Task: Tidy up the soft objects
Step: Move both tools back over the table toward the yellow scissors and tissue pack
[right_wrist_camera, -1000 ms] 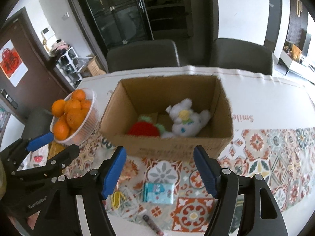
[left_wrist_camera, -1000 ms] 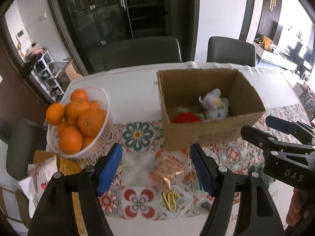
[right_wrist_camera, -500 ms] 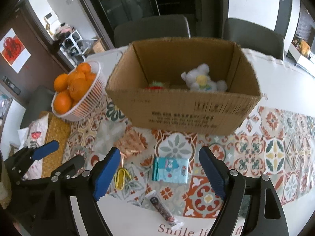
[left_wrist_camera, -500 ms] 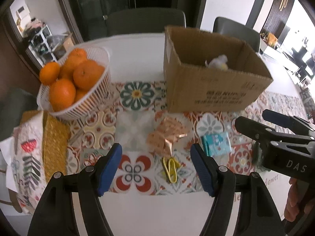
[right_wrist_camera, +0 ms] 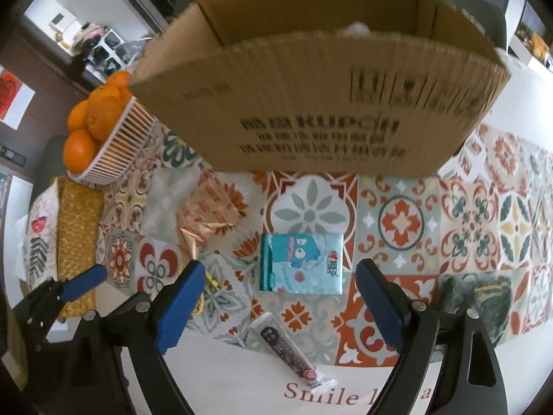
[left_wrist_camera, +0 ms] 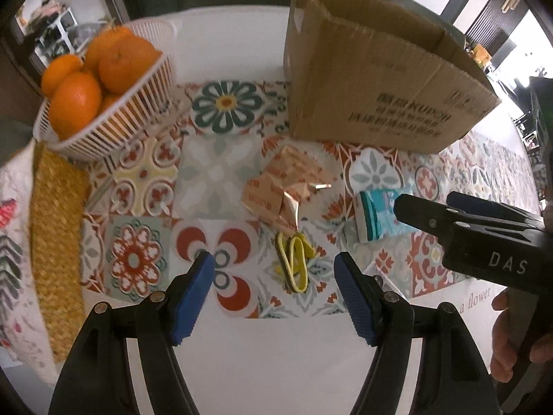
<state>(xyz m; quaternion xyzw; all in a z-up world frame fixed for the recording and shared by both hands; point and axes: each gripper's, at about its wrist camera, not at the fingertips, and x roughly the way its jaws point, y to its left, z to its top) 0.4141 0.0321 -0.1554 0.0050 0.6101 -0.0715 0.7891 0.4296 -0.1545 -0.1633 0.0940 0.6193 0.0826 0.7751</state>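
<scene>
Tissue pack (right_wrist_camera: 301, 262), teal with cartoon print, lies flat on the patterned tablecloth (right_wrist_camera: 463, 214), just in front of the cardboard box (right_wrist_camera: 311, 103) and dead ahead of our right gripper (right_wrist_camera: 280, 306). Right gripper jaws are spread wide, nothing held, and the pack sits between the two blue pads at 12 o'clock. Looks like the pick is next.

To do it well, we'd drop straight down, straddle the pack's short sides, squeeze gently since it'll compress, then lift clear of the box's near wall before going in.

Wrapped stick (right_wrist_camera: 290, 349) at 6 o'clock of the pack: keep the pads off it.

Left gripper (left_wrist_camera: 273, 297) is also released, empty, and hangs over the yellow bands (left_wrist_camera: 293, 259), copper foil wrapper (left_wrist_camera: 283, 186) beyond. Orange basket (left_wrist_camera: 114, 121) at 10 o'clock, well apart.
</scene>
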